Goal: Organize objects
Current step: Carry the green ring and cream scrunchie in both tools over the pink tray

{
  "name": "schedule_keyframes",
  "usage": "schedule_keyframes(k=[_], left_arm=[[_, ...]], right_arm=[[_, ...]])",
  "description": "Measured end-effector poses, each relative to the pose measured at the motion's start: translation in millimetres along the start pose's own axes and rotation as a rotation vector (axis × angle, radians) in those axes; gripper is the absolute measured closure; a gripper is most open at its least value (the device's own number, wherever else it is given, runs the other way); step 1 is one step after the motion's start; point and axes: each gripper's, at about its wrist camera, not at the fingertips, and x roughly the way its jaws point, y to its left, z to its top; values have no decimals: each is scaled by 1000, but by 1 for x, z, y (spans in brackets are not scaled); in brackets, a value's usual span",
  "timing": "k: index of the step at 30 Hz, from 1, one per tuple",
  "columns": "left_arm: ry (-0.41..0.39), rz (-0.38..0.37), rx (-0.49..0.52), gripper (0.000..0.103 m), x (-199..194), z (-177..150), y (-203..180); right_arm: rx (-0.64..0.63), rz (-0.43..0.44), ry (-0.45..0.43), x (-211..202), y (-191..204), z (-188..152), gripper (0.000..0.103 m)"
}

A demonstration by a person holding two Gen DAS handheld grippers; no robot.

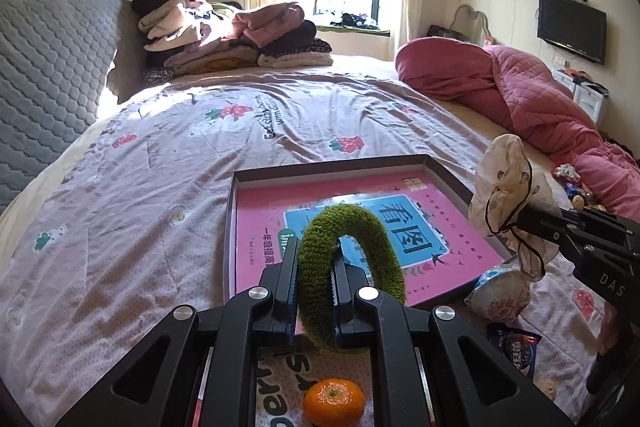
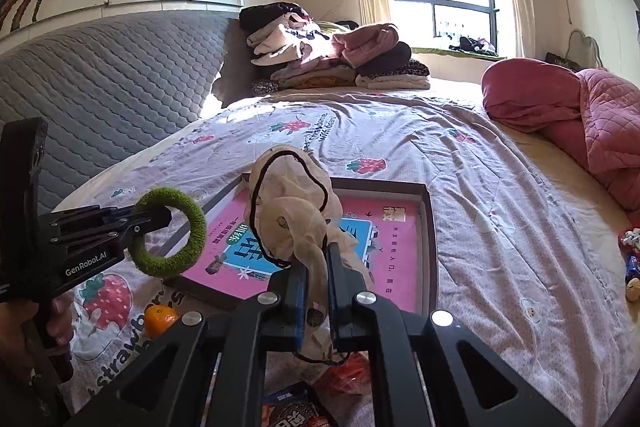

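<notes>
Left wrist view: left gripper (image 1: 314, 283) pinches a green fuzzy scrunchie (image 1: 352, 267), held upright, its ring hanging over the near edge of the shallow box (image 1: 448, 175) on the bed (image 1: 160, 163); box lies just ahead.
Right wrist view: right gripper (image 2: 316, 291) pinches a beige sheer scrunchie (image 2: 296, 215) over the box's middle; likely nearer to dropping.

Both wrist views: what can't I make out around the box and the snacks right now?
- Snack packets, right wrist view: mostly hidden under the right tongs and cut by the bottom edge.
- Box floor, left wrist view: middle covered by the green ring.
- Small items by the pink quilt: cut by the right edge.
</notes>
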Motion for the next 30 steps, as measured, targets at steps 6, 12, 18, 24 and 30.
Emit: schedule_keyframes(k=[6,12,18,24,30], left_arm=[[26,-7,-6,90,22,0,3],[67,-7,-22,91,44,-5,10],[92,-4,-31,90,57,-8,15],[119,-2,-30,90,66,-14,16],[136,-1,-35,89,71,-15,17]], right_arm=[[-40,-10,61,27,-10,4,94],[-35,8,137,55,-17,4,94],[-17,7,194,73,-25,0,94],[-15,-11,250,87,-29,-3,92],[-24,-19,255,91,-28,-2,90]])
